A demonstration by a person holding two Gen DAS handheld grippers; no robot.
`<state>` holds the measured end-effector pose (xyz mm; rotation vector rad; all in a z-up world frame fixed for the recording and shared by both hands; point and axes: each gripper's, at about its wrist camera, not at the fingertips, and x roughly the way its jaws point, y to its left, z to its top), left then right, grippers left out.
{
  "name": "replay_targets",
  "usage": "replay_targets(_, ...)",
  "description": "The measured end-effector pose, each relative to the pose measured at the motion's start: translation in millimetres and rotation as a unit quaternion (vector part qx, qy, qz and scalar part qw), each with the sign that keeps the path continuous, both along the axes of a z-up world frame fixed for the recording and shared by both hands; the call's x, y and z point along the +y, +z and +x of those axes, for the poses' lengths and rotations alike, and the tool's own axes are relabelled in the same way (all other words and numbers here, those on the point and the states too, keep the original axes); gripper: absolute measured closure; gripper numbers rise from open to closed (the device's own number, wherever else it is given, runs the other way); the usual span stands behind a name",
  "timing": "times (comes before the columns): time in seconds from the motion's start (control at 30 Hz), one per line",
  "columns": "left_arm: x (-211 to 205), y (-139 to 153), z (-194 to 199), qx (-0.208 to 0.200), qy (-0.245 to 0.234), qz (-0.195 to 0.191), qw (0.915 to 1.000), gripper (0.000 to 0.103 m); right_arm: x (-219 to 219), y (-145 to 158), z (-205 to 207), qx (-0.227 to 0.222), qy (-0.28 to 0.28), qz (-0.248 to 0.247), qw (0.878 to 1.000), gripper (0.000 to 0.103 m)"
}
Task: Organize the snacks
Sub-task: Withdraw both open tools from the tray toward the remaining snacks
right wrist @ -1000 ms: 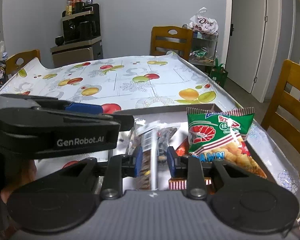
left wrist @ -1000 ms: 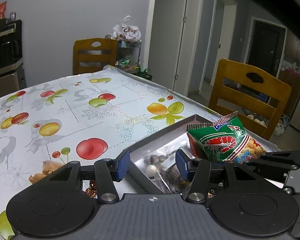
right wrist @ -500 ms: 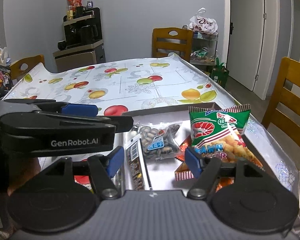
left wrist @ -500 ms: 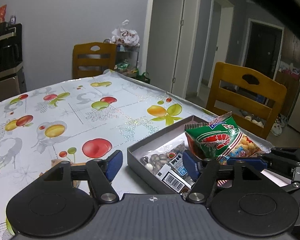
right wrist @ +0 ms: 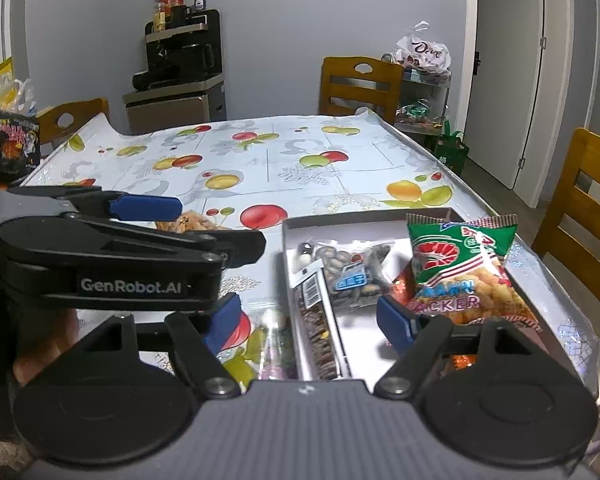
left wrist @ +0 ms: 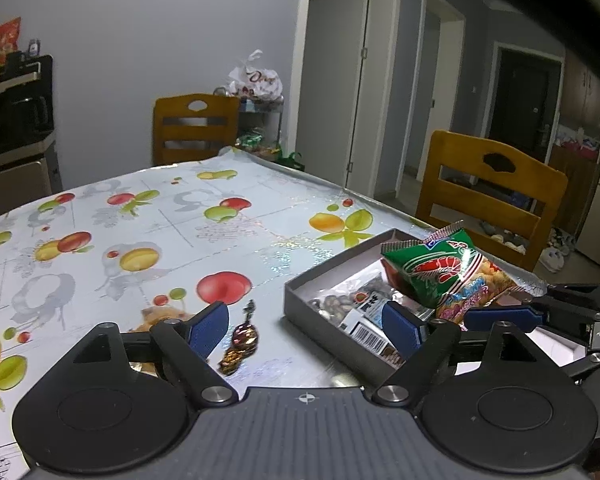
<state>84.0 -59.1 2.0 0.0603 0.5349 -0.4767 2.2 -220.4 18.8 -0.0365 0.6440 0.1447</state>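
Grey snack box (right wrist: pixel 285 236) sits near the table's right edge, w/ a green prawn cracker bag (right wrist: pixel 456 268) propped in its right half, a clear bag of nuts (right wrist: pixel 352 272) mid-box, and a long dark bar w/ barcode (right wrist: pixel 314 320) lying along the left wall. Right gripper (right wrist: pixel 314 320) hovers at the box's near end, fingers wide apart, holding nothing. Left gripper (left wrist: pixel 306 326) is just left of the box, fingers also apart (one over the tablecloth, one over the box's near corner). A small foil-wrapped candy (left wrist: pixel 242 342) lies on the fruit-print tablecloth (left wrist: pixel 148 216) between the left fingers. Wooden chair (left wrist: pixel 488 196) stands beyond the box, at right.
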Motion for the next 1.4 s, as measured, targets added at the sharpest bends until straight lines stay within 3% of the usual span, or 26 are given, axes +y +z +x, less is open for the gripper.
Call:
replay_targets(0.7, 51.3, -15.3, -18.5, -0.002, 0.032, 0.026, 0.9992, 0.018, 40.1, -9.0, -14.4, -0.002, 0.039, -0.011, 0.999, 0.027)
replay_targets(1.27, 99.5, -39.6, -28.7, 0.027, 0.073, 0.020, 0.9967, 0.018, 59.6, -29.3, -3.9, 0.025, 0.039, -0.011, 0.999, 0.028)
replay_targets(1.4, 100.9, -41.3, -28.7, 0.027, 0.072, 0.015, 0.9969, 0.018, 65.2, -34.2, 6.2, 0.030, 0.021, -0.022, 0.999, 0.038)
